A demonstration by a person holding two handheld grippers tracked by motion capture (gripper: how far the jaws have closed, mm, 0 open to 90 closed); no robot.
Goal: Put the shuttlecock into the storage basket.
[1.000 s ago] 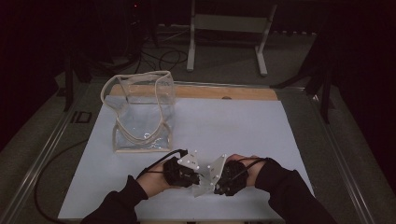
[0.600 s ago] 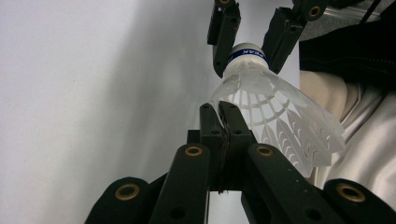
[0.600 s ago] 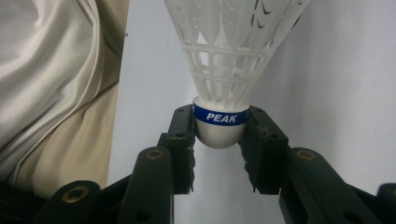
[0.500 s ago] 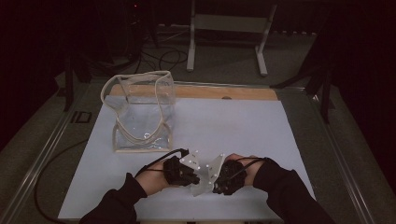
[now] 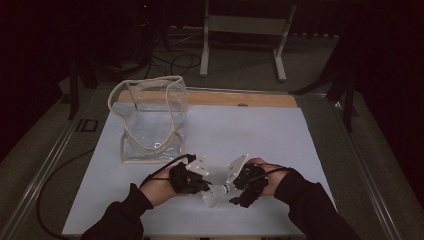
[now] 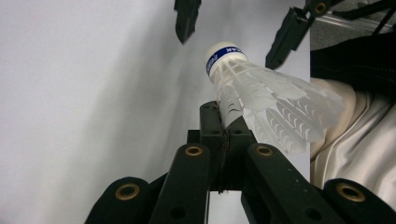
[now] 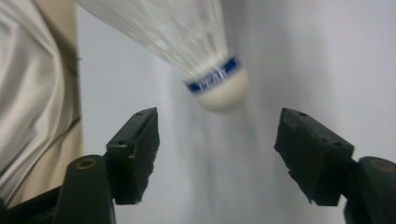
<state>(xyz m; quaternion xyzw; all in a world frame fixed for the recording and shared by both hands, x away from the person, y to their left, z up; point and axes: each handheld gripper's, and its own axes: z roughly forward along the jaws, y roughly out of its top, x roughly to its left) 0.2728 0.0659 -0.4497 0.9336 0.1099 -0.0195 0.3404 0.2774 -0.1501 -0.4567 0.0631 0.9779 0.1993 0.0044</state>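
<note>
two grippers meet low over the near edge of the white surface, with a shuttlecock between them. the left gripper has its jaws clenched on the edge of the feather skirt, so the white shuttlecock sticks out past them with its cork tip and blue band pointing away toward the other tool. held by the skirt like this, the cork end is left free, which looks like the reason for the grip: it offers the firm, rounded end to whoever takes it next.

the right gripper faces that cork. its jaws have just been opening and now stand released, one to each side of the tip, with clear gaps; the pads do not press on it, so the left gripper alone carries the shuttlecock. seen from above, both hands rest near each other and the shuttlecock hangs just above the surface, not lying on it. i judge this a hand-over or a re-grip in progress.

a clear plastic bag with cream trim and looped handles stands upright at the far left of the surface, well apart from the hands. its mouth is open at the top. nothing can be made out inside it through the see-through walls.
</note>
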